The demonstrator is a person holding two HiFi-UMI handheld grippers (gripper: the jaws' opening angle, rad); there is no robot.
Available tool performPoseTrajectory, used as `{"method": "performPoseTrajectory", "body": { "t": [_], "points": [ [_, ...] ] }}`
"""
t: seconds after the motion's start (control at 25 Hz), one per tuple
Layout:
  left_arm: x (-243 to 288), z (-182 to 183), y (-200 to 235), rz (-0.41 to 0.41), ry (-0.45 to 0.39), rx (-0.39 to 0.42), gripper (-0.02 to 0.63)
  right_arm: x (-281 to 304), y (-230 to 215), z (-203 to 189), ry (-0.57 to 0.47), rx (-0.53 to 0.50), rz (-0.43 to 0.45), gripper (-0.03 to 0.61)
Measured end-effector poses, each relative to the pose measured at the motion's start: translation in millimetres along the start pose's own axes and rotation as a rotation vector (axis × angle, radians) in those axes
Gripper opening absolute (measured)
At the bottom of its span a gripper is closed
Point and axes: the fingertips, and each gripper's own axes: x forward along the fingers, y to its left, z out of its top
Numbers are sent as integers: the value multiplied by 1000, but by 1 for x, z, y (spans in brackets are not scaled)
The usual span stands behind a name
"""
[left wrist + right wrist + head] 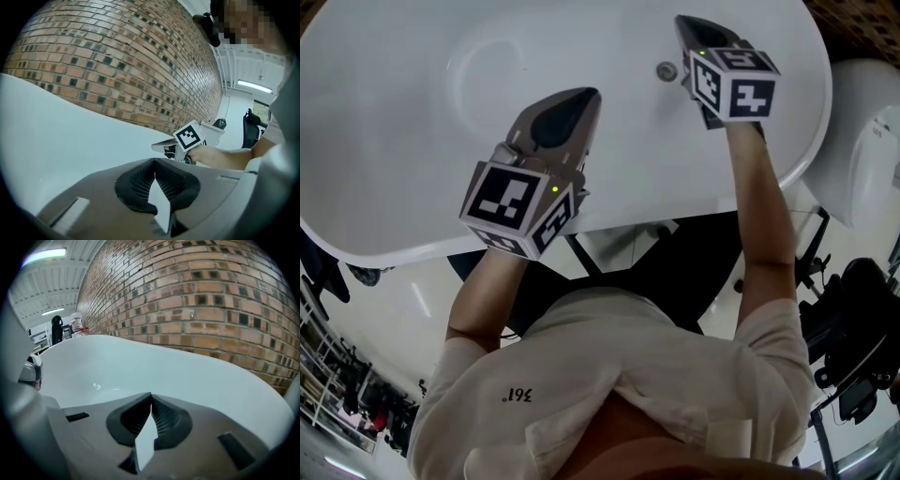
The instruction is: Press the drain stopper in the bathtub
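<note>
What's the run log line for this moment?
left gripper: jaws shut, empty, above bathtub | right gripper: jaws shut, empty, near drain stopper

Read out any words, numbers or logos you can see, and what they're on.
"361°", seen upside down, on the person's shirt.
Bottle label: too small to read.
Left gripper's cube and right gripper's cube: square patterns only, no text.
</note>
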Motion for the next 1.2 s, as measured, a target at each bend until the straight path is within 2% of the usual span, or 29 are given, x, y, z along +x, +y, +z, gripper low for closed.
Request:
{"method": "performPoseTrajectory", "body": {
  "t": [0.28, 0.4, 0.52, 0.72, 0.92, 1.08, 1.2],
  "points": [
    [28, -12, 10, 3, 29, -39, 6, 48, -15, -38, 102, 14, -4, 9],
    [36, -13, 14, -8, 47, -26, 6, 76, -19, -59, 170, 24, -4, 9],
    [41, -19, 16, -18, 71, -21, 6, 99, -26, -65, 185, 18, -18, 9],
    [55, -33, 12, -14, 96, -67, 6, 122, -36, -93, 218, 45, -19, 9],
    [61, -43, 17, -14, 106, -93, 6, 142, -50, -138, 286, 81, -34, 9],
    [60, -45, 28, -11, 112, -96, 6, 158, -66, -192, 404, 105, -81, 9],
    [60, -48, 32, -13, 121, -105, 6, 164, -71, -221, 456, 97, -97, 9]
  ]
}}
